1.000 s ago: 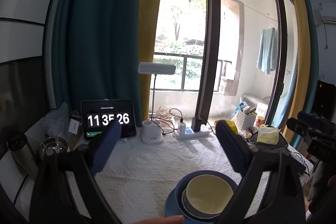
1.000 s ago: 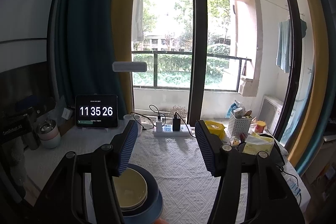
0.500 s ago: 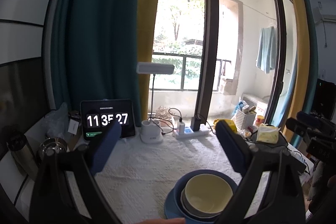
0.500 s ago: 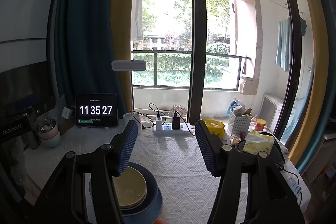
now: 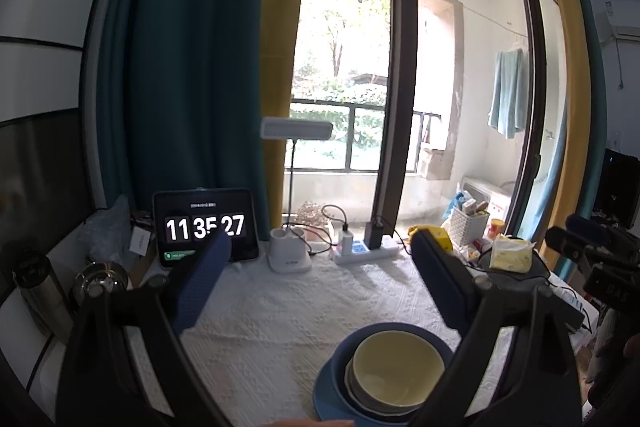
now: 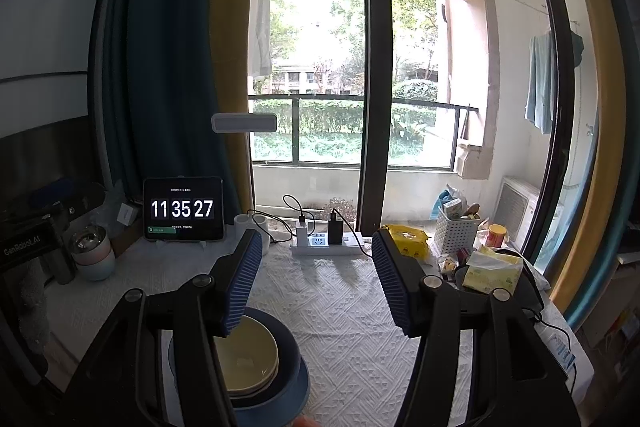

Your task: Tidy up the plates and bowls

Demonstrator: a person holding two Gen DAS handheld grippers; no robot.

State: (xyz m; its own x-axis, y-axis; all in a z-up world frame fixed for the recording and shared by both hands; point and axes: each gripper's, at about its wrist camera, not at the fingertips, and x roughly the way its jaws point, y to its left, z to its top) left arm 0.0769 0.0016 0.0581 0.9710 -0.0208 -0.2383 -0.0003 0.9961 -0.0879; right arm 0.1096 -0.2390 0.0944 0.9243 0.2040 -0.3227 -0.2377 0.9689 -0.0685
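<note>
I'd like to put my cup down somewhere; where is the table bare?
The white tablecloth is bare between the power strip and the stacked bowls. It is crowded at the right edge around the white basket and tissue pack, and left by the clock tablet.

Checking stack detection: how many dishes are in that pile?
3 visible: yellow bowl innermost, grey bowl around it, dark blue bowl outermost, on a blue plate. More may be hidden.

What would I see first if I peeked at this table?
First, the stack of dishes at the near edge of the white textured tablecloth: a pale yellow bowl nested in a dark blue bowl on a blue plate. The open left gripper and open right gripper hover above. Farther back, a black tablet clock reads 11 35 27.
</note>
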